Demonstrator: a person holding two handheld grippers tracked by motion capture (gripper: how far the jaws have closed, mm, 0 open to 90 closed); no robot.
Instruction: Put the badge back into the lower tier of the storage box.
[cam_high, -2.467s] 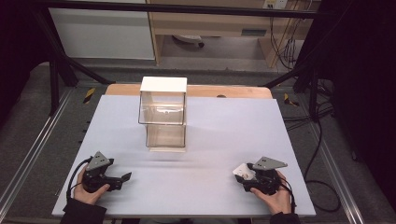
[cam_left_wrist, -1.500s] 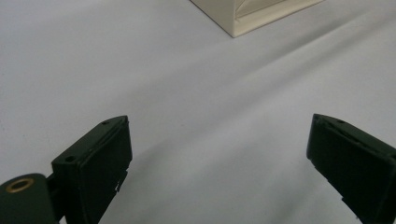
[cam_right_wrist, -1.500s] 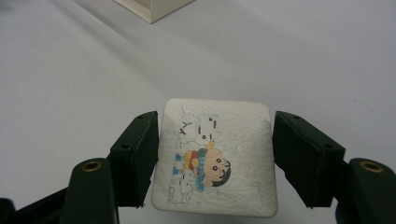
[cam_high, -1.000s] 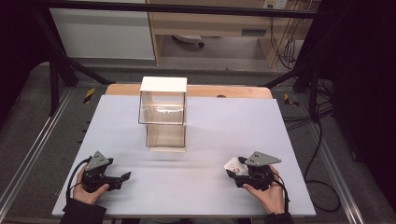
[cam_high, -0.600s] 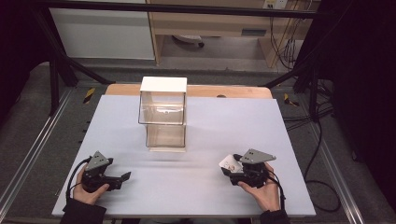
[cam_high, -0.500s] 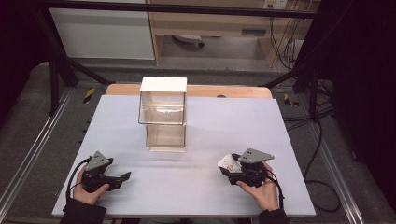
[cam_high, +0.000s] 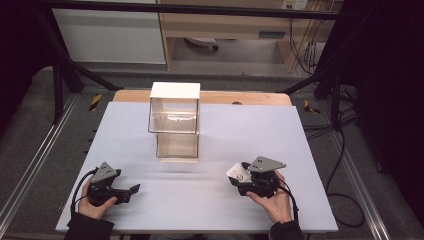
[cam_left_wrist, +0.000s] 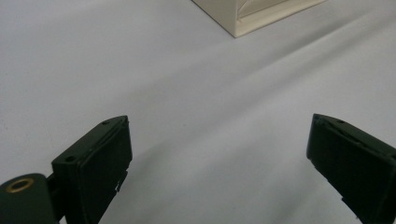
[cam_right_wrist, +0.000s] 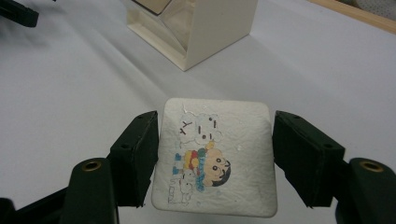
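Note:
My right gripper (cam_high: 240, 179) (cam_right_wrist: 215, 156) is at the front right of the table, shut on a white square tile (cam_high: 235, 172) (cam_right_wrist: 219, 186) with a cartoon child and a dog drawn on it. Its jaws press the tile's two side edges. A clear box (cam_high: 174, 125) (cam_right_wrist: 205, 28) with a white lid (cam_high: 175, 90) stands at the middle of the table, beyond the tile. At the front left, my left gripper (cam_high: 132, 189) (cam_left_wrist: 219, 163) lies low over the table, open with nothing between its jaws. The box's corner (cam_left_wrist: 252, 18) is ahead of it.
A pale lilac-grey mat covers the table (cam_high: 280, 130), with a wooden edge (cam_high: 250, 97) at the back. Black frame bars and cables (cam_high: 345, 150) flank the table on the floor. The other gripper (cam_right_wrist: 16, 11) shows far off in the right gripper view.
My right gripper has carried the tile leftward and a little toward the box. The left gripper and the box have stayed put.

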